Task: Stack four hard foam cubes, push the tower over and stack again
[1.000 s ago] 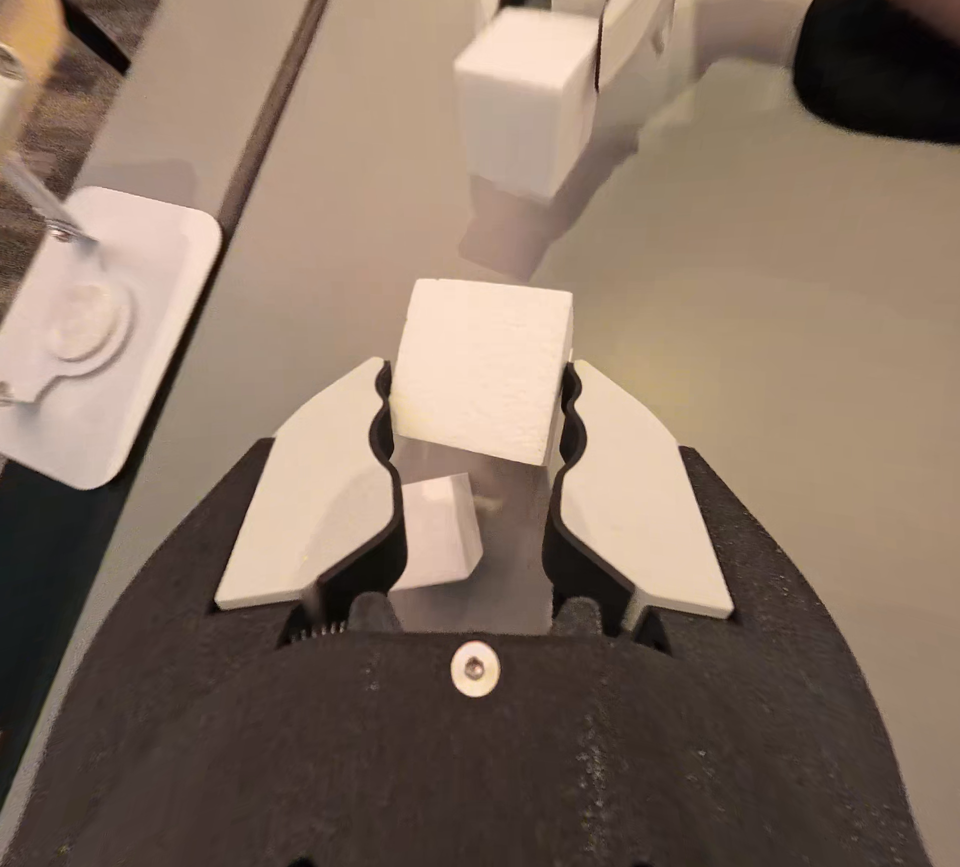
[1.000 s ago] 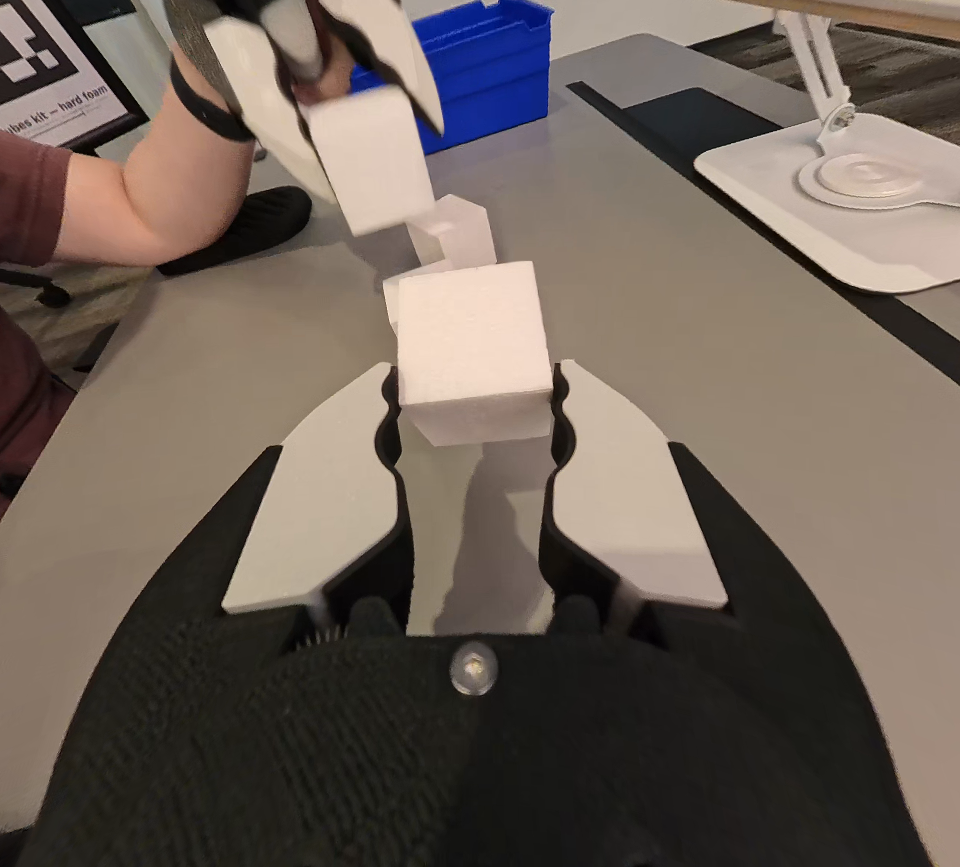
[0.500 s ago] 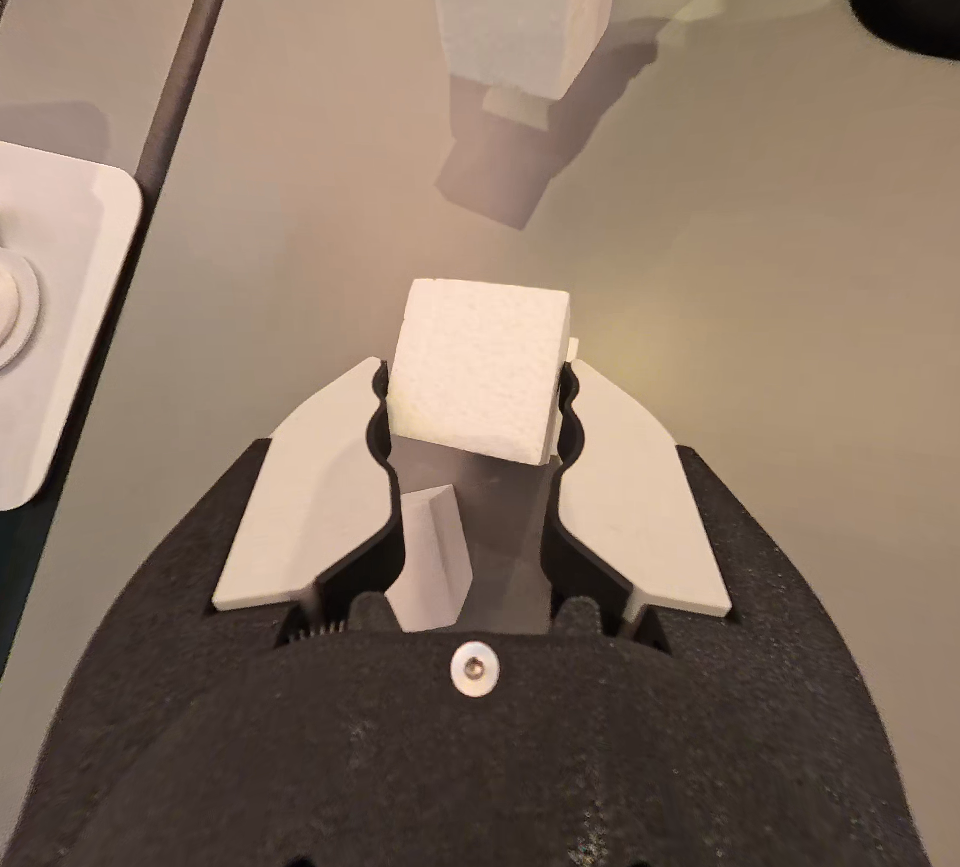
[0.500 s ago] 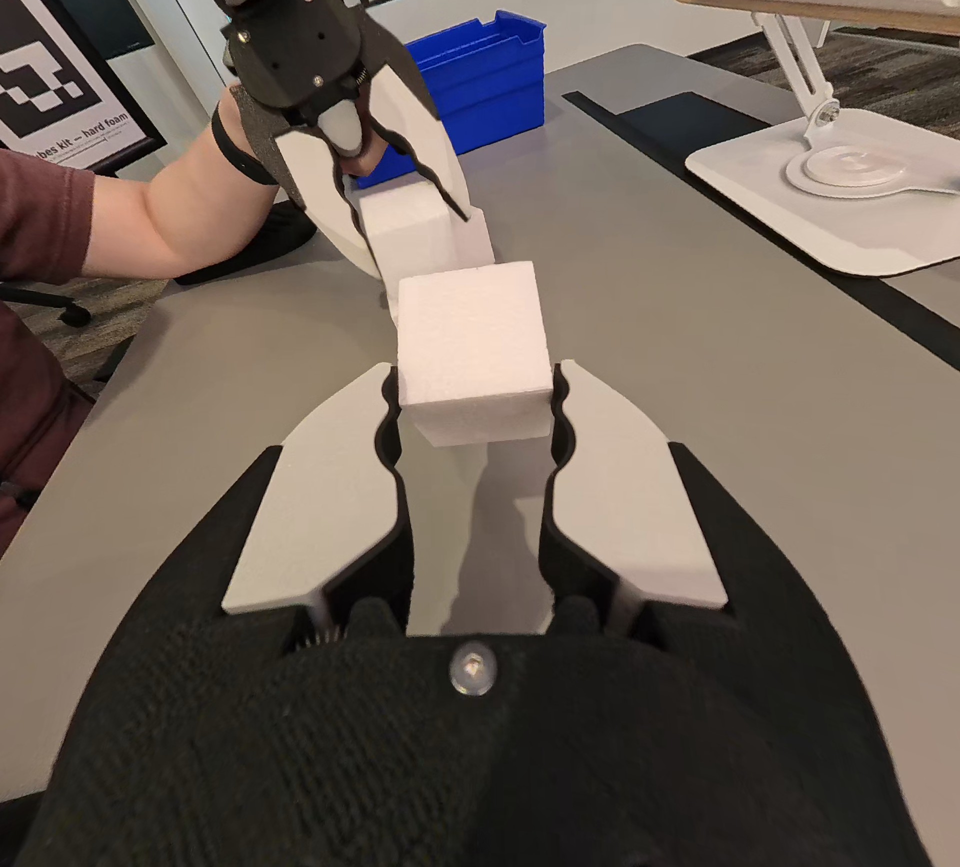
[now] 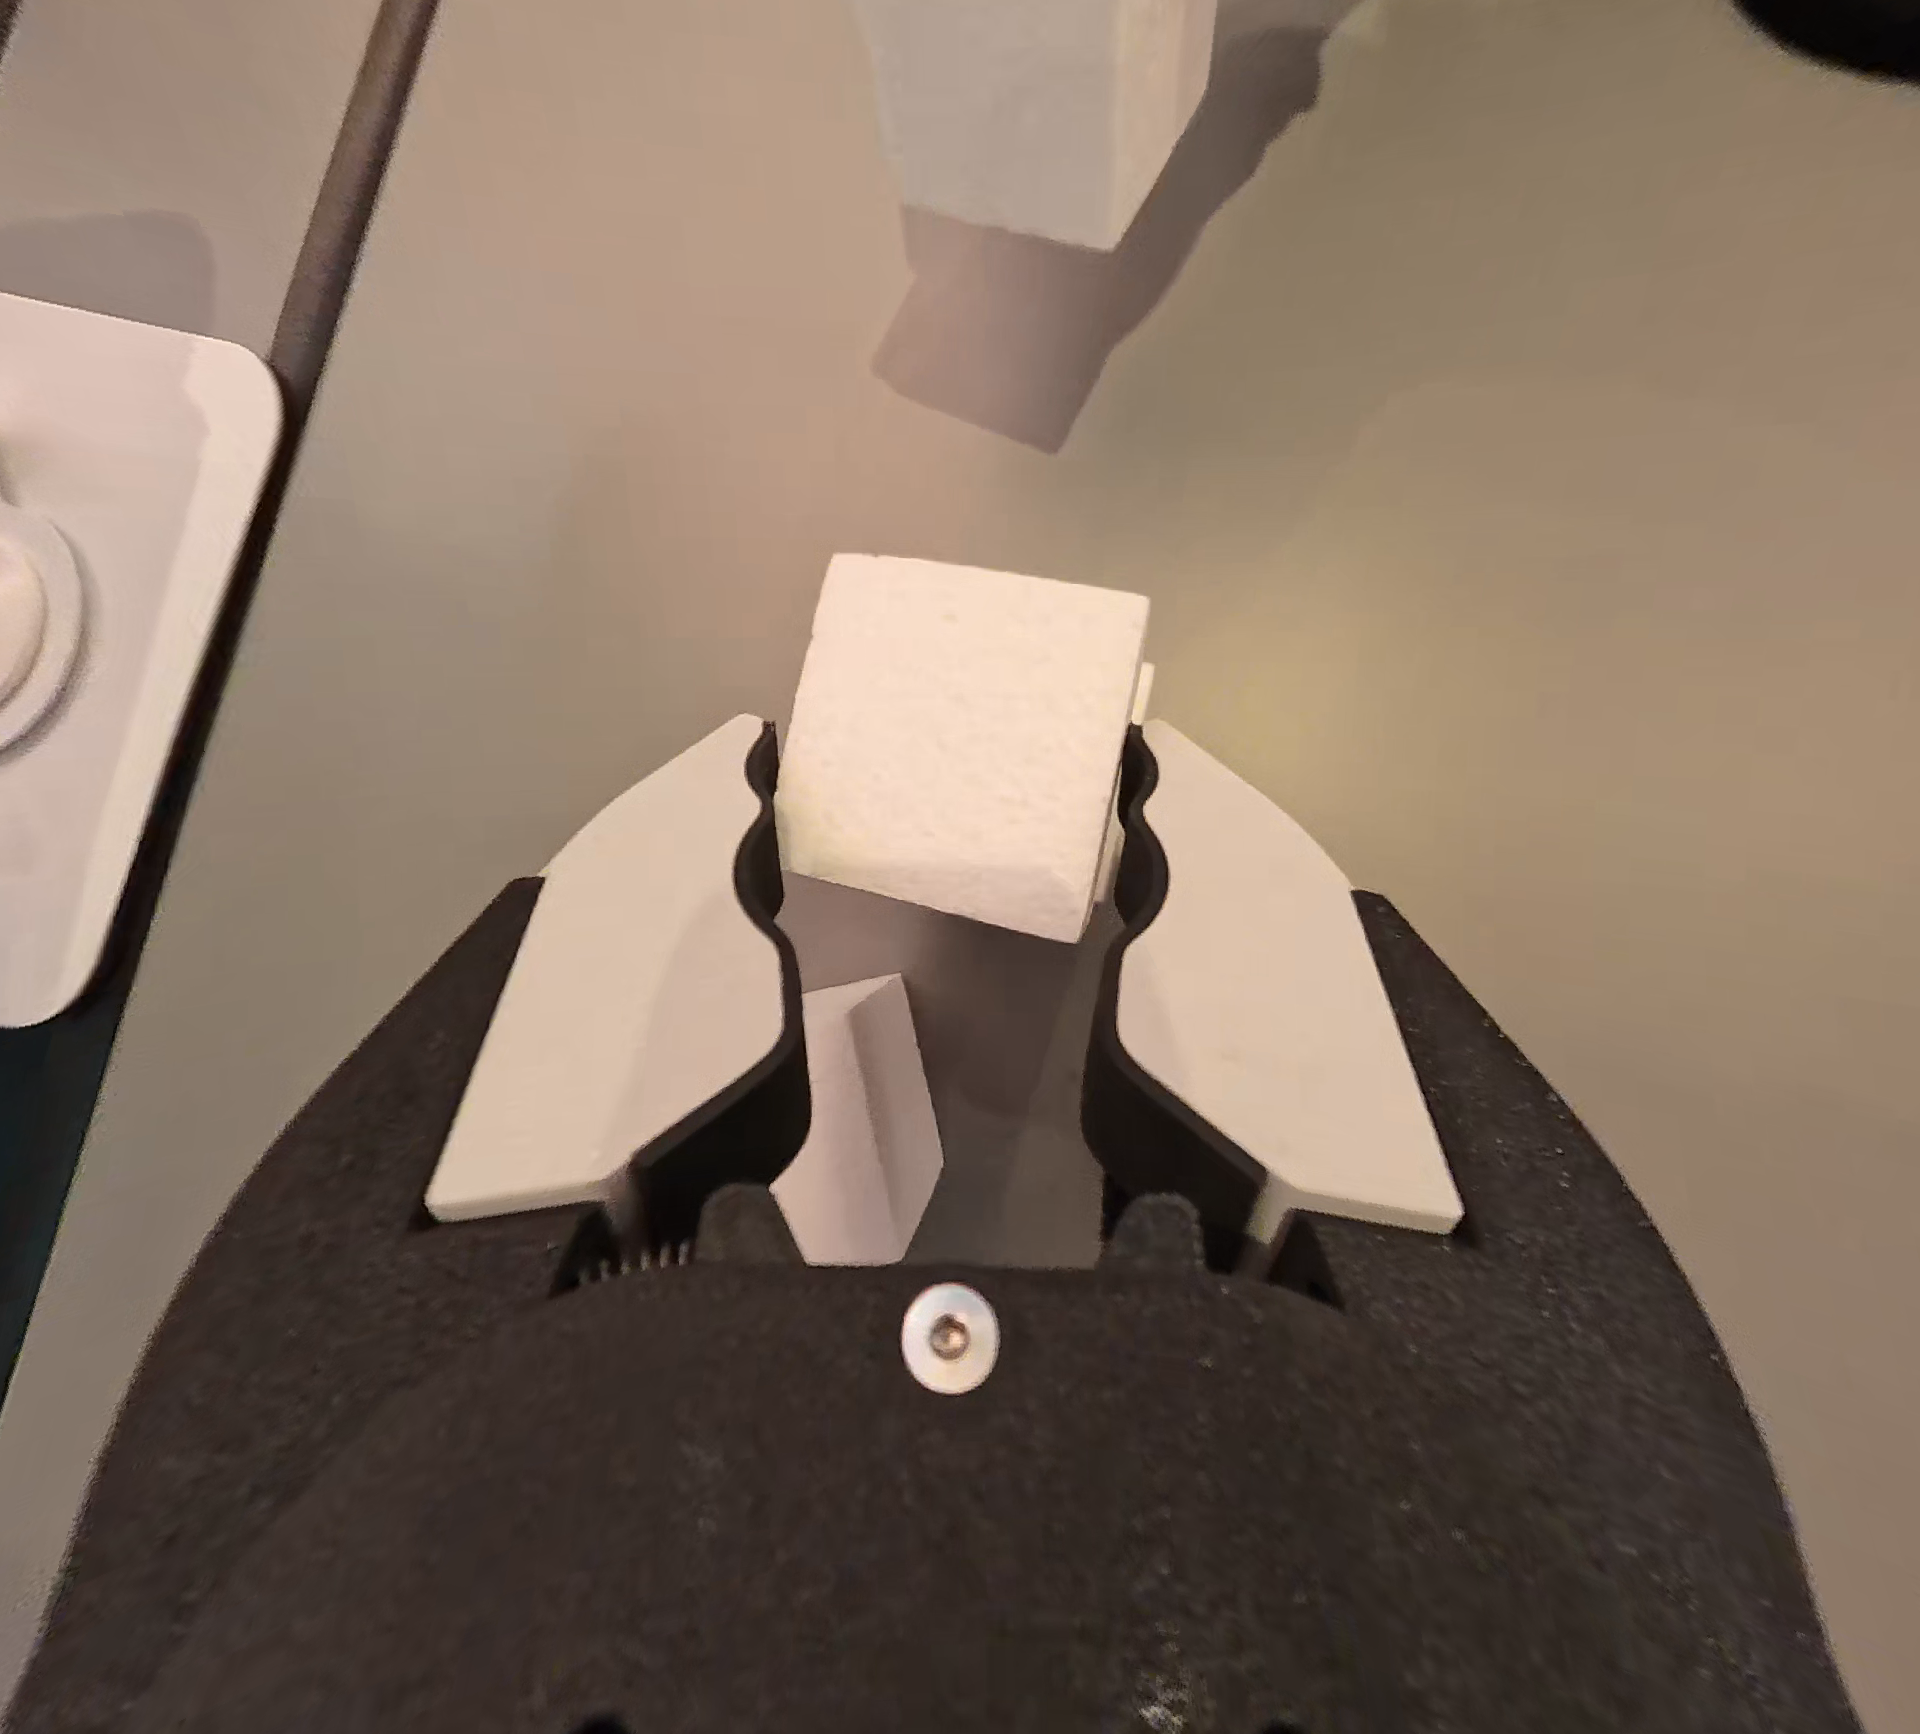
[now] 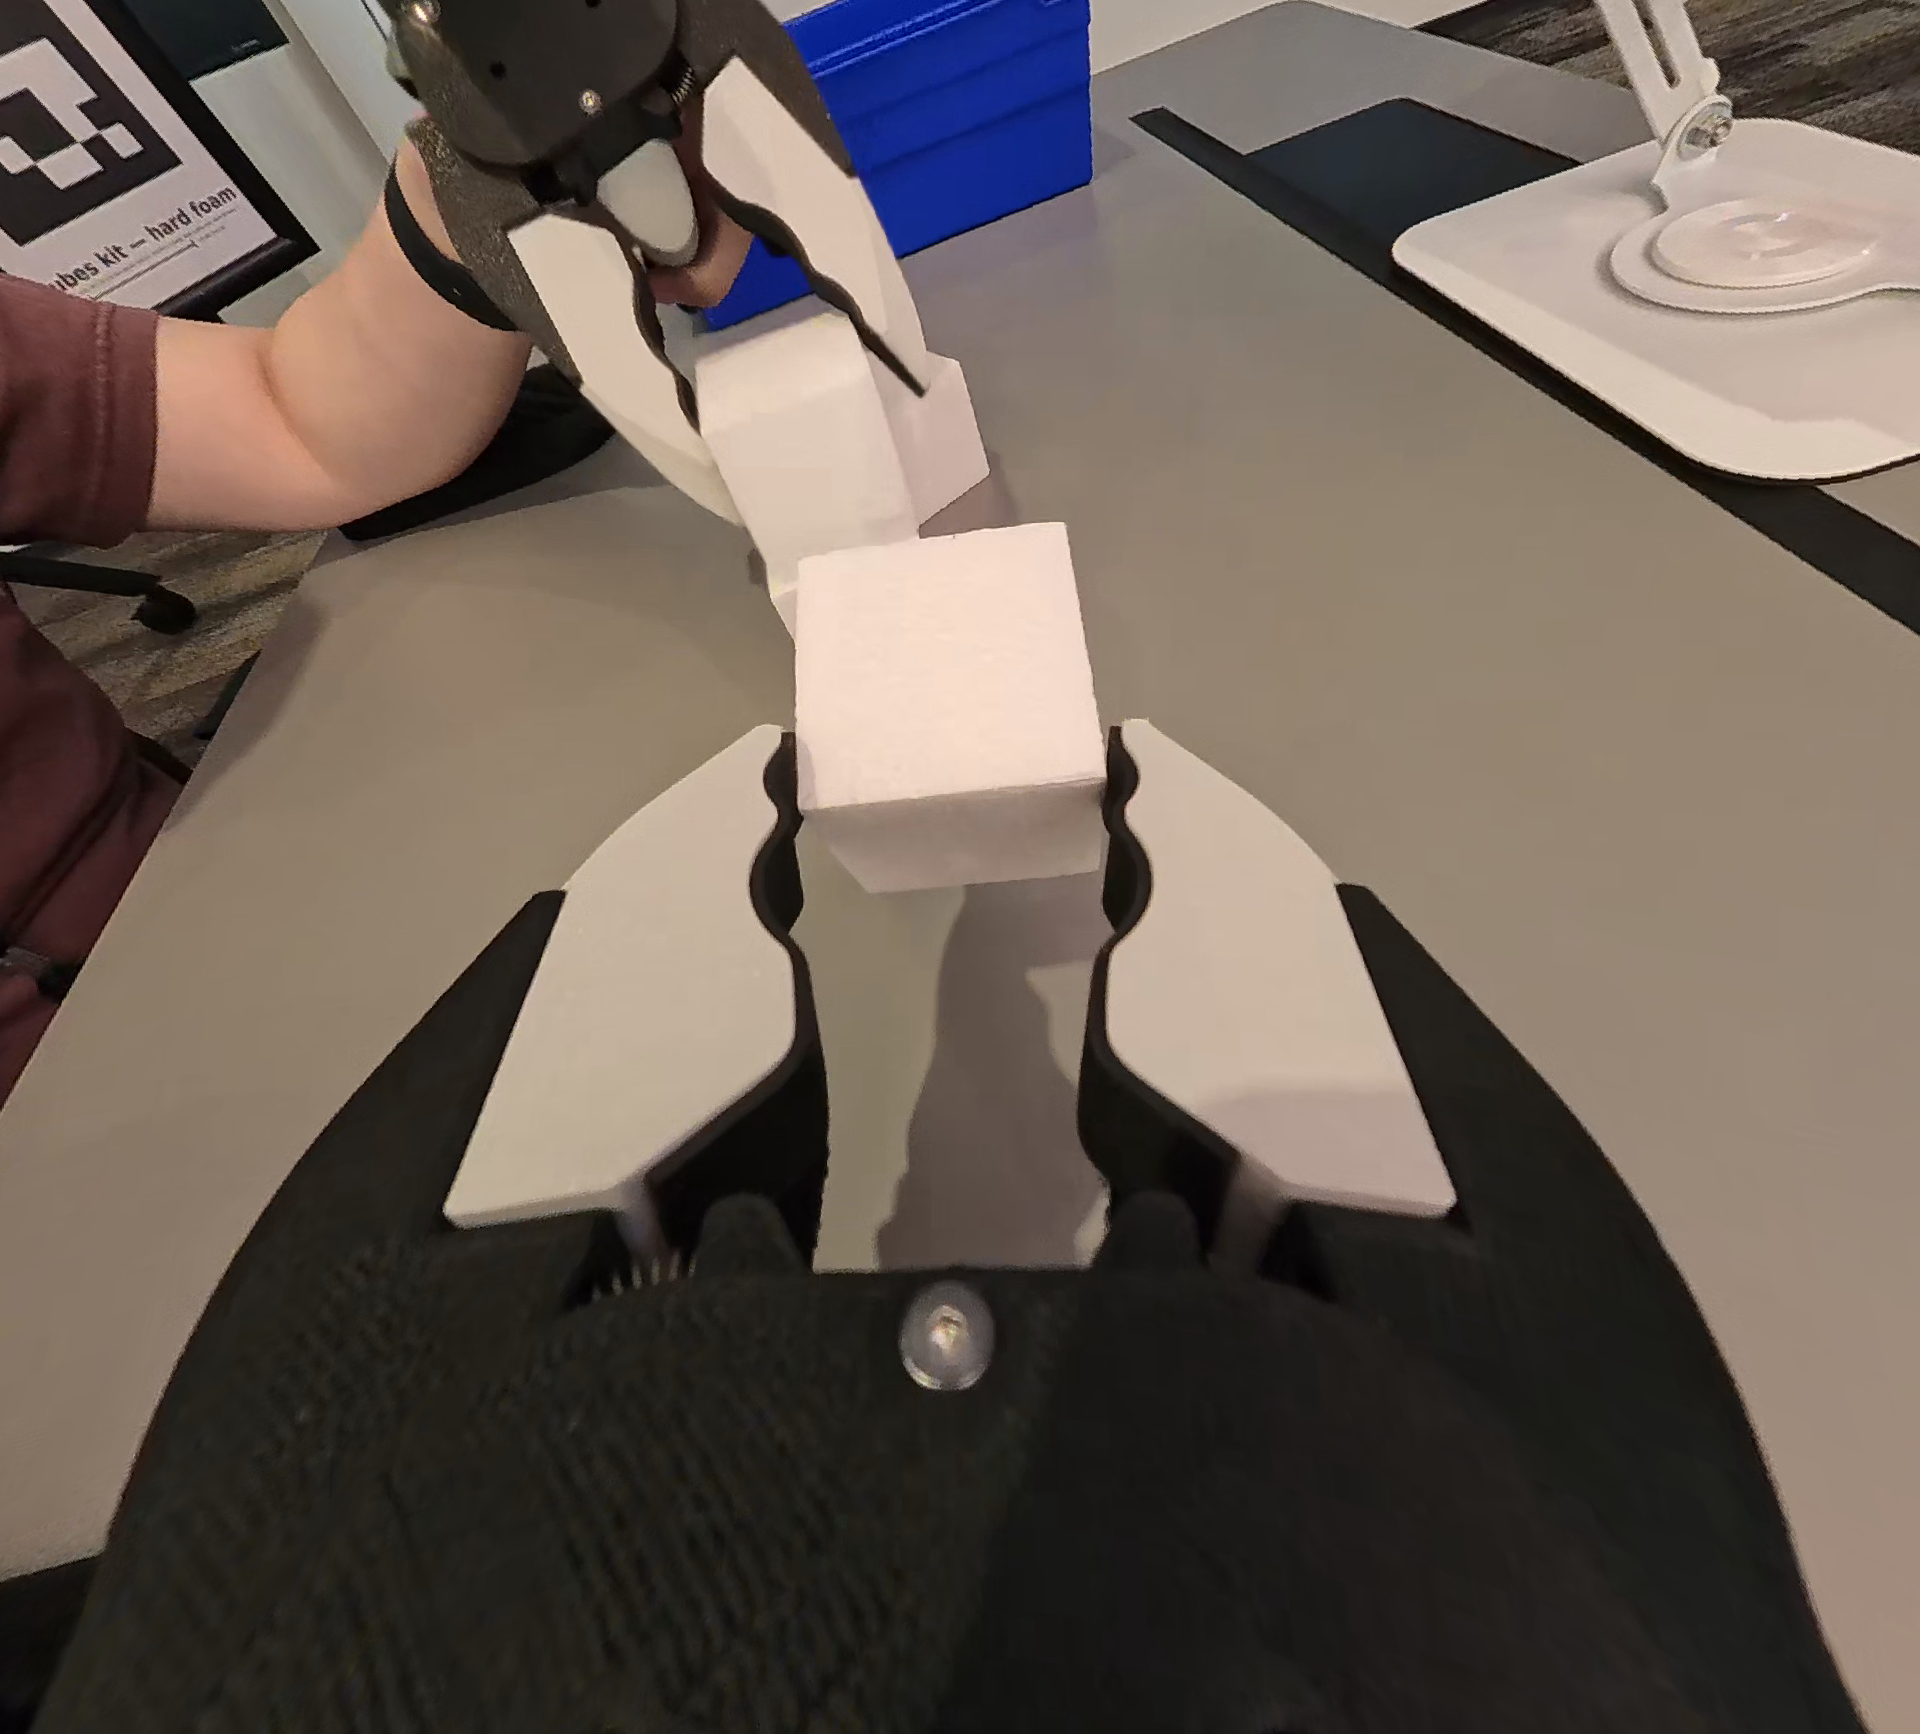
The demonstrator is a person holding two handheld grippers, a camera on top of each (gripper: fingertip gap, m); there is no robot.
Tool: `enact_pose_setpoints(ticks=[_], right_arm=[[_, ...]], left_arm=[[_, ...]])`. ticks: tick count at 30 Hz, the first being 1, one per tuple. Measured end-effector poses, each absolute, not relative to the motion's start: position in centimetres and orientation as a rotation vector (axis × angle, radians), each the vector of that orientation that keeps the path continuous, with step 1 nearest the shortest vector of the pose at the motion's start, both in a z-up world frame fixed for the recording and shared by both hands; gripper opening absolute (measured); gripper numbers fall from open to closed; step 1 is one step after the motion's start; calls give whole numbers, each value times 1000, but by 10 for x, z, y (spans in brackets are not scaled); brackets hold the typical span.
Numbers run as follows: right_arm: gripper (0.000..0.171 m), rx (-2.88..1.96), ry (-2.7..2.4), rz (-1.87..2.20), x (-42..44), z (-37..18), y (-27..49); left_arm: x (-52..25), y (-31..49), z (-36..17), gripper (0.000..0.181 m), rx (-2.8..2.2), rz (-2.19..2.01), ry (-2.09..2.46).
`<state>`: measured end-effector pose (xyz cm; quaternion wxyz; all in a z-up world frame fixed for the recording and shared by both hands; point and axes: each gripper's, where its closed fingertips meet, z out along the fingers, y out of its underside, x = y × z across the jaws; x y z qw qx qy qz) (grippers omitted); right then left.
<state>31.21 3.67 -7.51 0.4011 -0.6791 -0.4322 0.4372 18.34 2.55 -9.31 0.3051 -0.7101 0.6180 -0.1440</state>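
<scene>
At the far left of the right wrist view a person's forearm (image 6: 343, 427) reaches over the grey table (image 6: 1351, 645). It carries the left gripper (image 6: 790, 396), which pinches a white foam cube (image 6: 800, 448) between its two white fingers and holds it low over the table. Just behind it stands another cube (image 6: 951, 437), and the edge of a fourth one (image 6: 774, 578) shows under the held cube — I cannot tell if they touch already.

More to the right and nearer, the right gripper (image 6: 951, 780) also pinches its own cube (image 6: 940, 687), lifted a little above the table. Behind are a blue bin (image 6: 956, 95) and, at the far right, a white stand (image 6: 1683, 302).

I judge the left cube is being set on a base cube. To do this well, bring it down straight with the faces square to the cube below, and let go only when it sits flat. The right cube should wait apart, so it does not knock the young tower.
</scene>
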Motion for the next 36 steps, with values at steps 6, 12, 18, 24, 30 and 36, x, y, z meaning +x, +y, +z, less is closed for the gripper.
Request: enact_pose_setpoints(ticks=[6, 12, 18, 24, 30, 36], right_arm=[[57, -1721, -1091, 1114, 312, -76, 36], [57, -1614, -1074, 1072, 286, -33, 41], [57, -1600, -1174, 1108, 217, 21, 30], [57, -1756, -1405, 917, 181, -13, 22], [57, -1796, -1465, 834, 178, -22, 19], [57, -1816, -1487, 840, 180, -32, 19]], left_arm=[[187, 23, -94, 75, -1878, -404, 1635], [158, 23, -63, 90, -1932, -540, 1605], [93, 53, -38, 85, -2034, -497, 1390], [91, 54, -83, 98, -2150, -474, 1424], [95, 59, -92, 94, -2171, -511, 1417], [91, 57, -96, 92, -2172, -482, 1451]])
